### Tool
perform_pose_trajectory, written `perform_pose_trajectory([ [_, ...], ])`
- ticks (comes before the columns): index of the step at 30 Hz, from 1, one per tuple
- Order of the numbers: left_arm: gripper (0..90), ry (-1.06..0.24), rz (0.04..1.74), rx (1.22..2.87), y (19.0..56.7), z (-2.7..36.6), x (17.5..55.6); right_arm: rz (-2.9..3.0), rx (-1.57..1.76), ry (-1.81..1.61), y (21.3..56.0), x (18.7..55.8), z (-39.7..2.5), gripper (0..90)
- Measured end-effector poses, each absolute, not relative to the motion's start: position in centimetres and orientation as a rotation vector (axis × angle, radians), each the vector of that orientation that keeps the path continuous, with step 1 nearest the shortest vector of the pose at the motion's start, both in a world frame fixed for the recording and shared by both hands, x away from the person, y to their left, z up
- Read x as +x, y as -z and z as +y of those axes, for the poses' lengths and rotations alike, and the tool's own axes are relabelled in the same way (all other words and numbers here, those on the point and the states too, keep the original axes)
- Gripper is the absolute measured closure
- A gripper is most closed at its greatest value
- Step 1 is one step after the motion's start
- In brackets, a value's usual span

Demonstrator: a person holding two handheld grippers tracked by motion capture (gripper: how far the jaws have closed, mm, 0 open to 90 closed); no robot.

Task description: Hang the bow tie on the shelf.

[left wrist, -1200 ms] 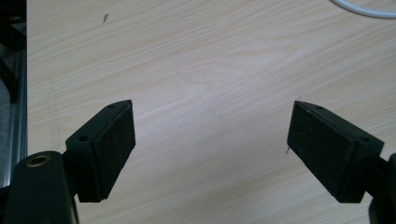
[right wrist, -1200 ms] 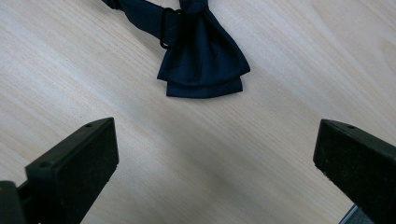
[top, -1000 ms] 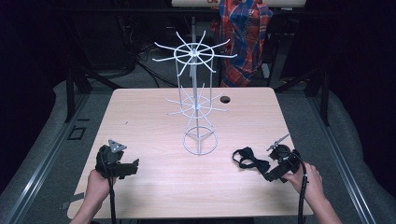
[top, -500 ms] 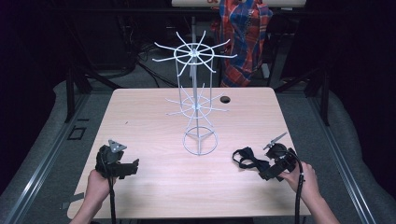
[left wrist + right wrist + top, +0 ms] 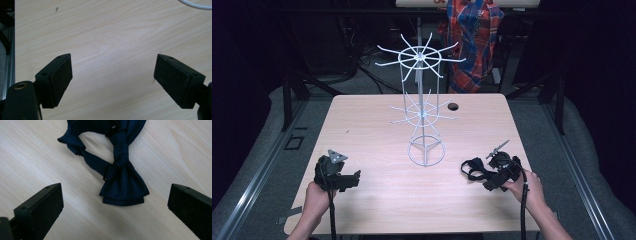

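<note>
Moved slightly toward 6 o'clock, the right gripper (image 5: 115,202) hangs with jaws apart over the soft, light bow tie (image 5: 123,186) on the desk (image 5: 377,125), best pinched at its knot, while the left gripper (image 5: 113,82) waits equally wide apart.

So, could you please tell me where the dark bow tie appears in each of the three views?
High view: the bow tie lies at lower right on the table, just ahead of the right tool.
Left gripper view: not in it.
Right gripper view: upper centre, ahead of the open jaws.
Shared landmark: the light wood tabletop.
</note>
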State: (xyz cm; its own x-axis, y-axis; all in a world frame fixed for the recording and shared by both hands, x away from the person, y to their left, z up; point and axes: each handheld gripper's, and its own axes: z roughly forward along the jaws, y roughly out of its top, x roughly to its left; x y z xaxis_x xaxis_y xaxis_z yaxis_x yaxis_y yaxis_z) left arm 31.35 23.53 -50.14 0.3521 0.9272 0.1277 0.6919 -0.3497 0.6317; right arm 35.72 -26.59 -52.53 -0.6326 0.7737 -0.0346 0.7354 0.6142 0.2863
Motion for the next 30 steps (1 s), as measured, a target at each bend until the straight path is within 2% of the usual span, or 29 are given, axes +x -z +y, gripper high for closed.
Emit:
perform_pose_trajectory([
  [13, 15.6, -0.664, 1.409, 2.147, 50.2, 23.5, 31.3, 2.682, 1.268, -0.385, 52.9, 37.1, -25.7, 0.3],
  [16, 15.6, -0.662, 1.41, 2.147, 50.2, 23.5, 31.3, 2.665, 1.293, -0.431, 53.1, 37.4, -25.5, 12.6],
  [20, 15.6, -0.662, 1.41, 2.146, 50.2, 23.5, 31.3, 2.692, 1.276, -0.383, 53.2, 37.7, -25.1, 19.0],
  [22, 15.5, -0.662, 1.41, 2.145, 50.2, 23.6, 31.3, 2.677, 1.29, -0.402, 53.5, 37.6, -24.8, 27.6],
  [23, 15.6, -0.662, 1.41, 2.145, 50.2, 23.6, 31.3, 2.677, 1.29, -0.402, 53.5, 37.6, -24.8, 27.6],
  [28, 15.5, -0.663, 1.409, 2.146, 50.2, 23.5, 31.3, 2.688, 1.273, -0.346, 53.7, 37.7, -24.6, 39.1],
  [30, 15.6, -0.663, 1.408, 2.145, 50.1, 23.5, 31.3, 2.692, 1.269, -0.316, 53.8, 37.7, -24.6, 46.8],
])
